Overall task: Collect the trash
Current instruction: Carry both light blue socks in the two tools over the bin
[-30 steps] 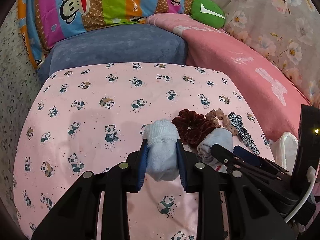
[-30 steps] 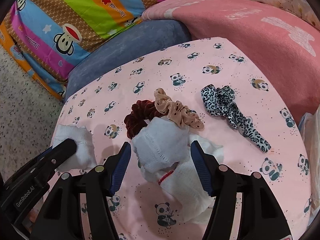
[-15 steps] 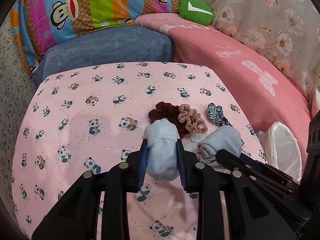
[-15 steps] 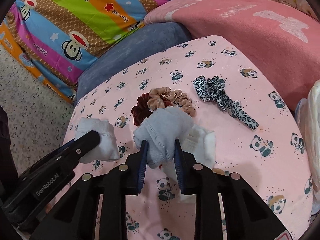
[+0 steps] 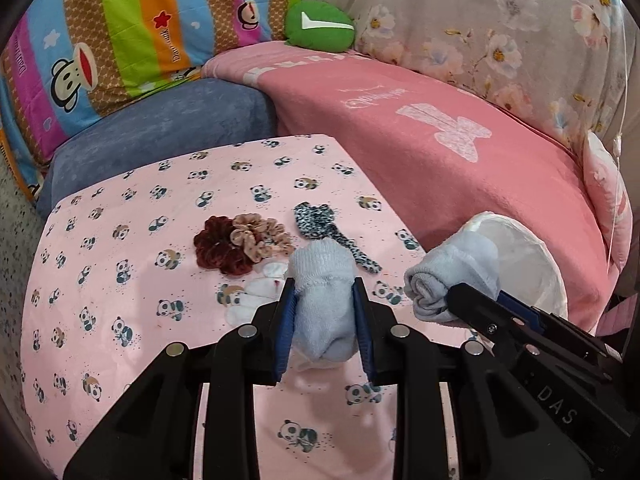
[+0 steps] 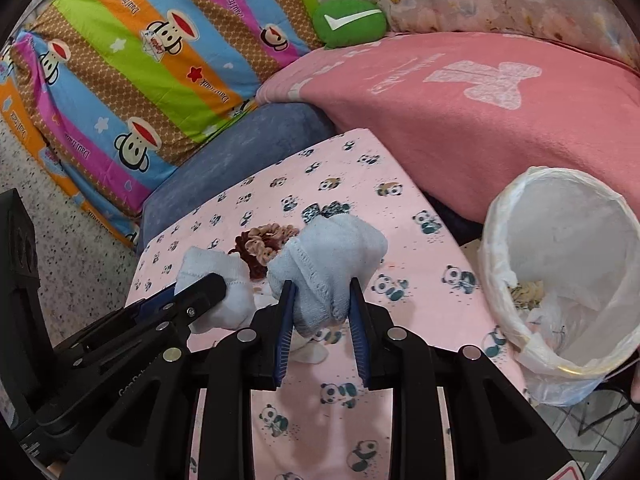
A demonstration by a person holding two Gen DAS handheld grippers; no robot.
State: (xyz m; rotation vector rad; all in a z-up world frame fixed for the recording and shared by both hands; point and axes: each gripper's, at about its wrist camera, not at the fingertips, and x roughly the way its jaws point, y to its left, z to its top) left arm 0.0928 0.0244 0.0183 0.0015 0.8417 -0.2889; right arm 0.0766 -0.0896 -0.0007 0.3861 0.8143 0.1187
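Note:
My left gripper [image 5: 324, 292] is shut on a rolled light blue sock [image 5: 322, 300], held above the pink panda cloth [image 5: 120, 280]. My right gripper [image 6: 320, 288] is shut on a second light blue sock [image 6: 328, 256], also lifted; it shows in the left wrist view [image 5: 452, 272] in front of the bin. A white sock [image 5: 260, 292] lies on the cloth under the grippers. The white-lined trash bin [image 6: 560, 264] stands off the cloth's right edge and holds some scraps.
A dark red scrunchie [image 5: 218, 246], a beige scrunchie [image 5: 260, 236] and a leopard-print hair tie [image 5: 324, 228] lie on the cloth. A pink blanket [image 5: 440, 152], a blue cushion [image 5: 160, 132], striped pillows and a green cushion [image 5: 320, 24] lie behind.
My right gripper closed on the second blue sock and lifted it. Both grippers have swung right with their socks, bringing the bin into view.

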